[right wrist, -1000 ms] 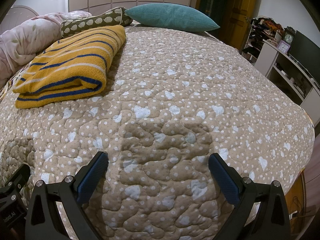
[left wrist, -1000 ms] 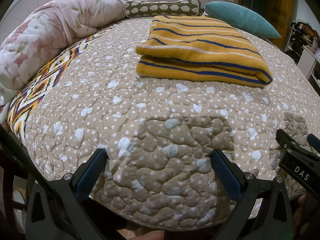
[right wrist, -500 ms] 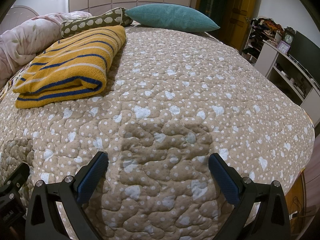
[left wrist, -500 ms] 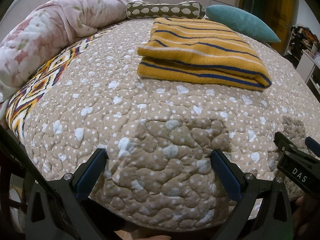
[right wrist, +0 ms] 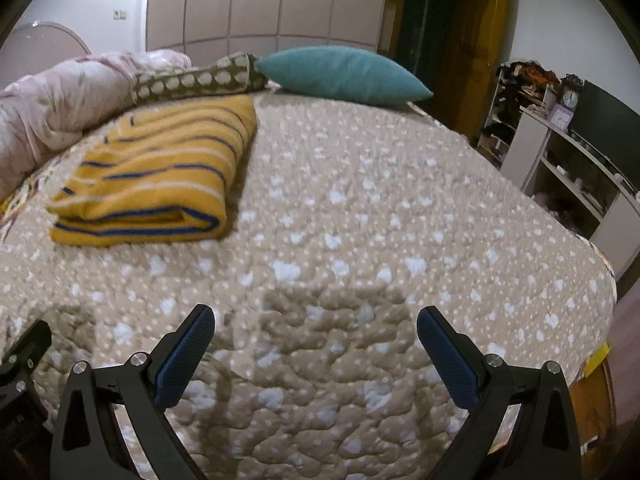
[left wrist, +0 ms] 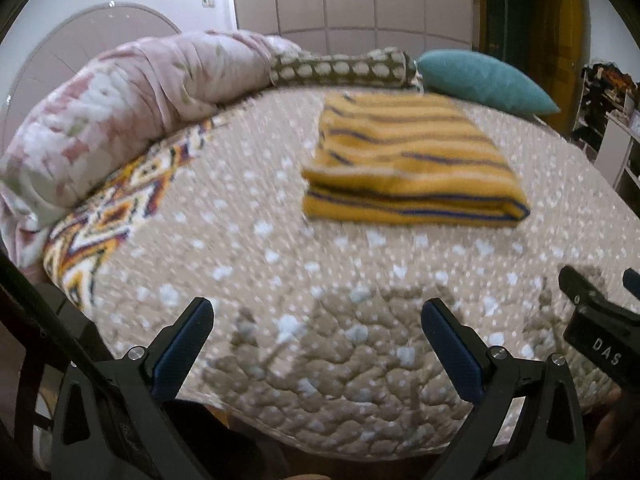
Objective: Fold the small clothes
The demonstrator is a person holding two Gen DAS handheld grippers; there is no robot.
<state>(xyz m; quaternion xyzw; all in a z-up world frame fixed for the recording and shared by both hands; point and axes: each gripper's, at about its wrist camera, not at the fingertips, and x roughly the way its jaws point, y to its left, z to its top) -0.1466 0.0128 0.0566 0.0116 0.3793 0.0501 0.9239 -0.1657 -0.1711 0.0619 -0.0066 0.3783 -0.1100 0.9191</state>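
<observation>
A folded yellow garment with blue and white stripes (left wrist: 412,168) (right wrist: 156,176) lies on the beige dotted quilt (left wrist: 320,272) (right wrist: 380,220), toward the far side of the bed. My left gripper (left wrist: 316,318) hangs open over the near edge of the quilt, well short of the garment, with nothing between its fingers. My right gripper (right wrist: 316,326) is open too, beside the left one at the same near edge, and empty. The right gripper's black body (left wrist: 600,340) shows at the right of the left wrist view. Both views are blurred.
A rolled pink floral duvet (left wrist: 120,120) lies along the left side over a zigzag-patterned cover (left wrist: 108,224). A spotted bolster (left wrist: 340,70) and a teal pillow (right wrist: 340,74) sit at the head. White shelves with a clock (right wrist: 568,100) stand to the right.
Both grippers have tilted upward and pulled back a little, so the garment sits lower in each view and more wall and wardrobe show. Both stay open and empty.
</observation>
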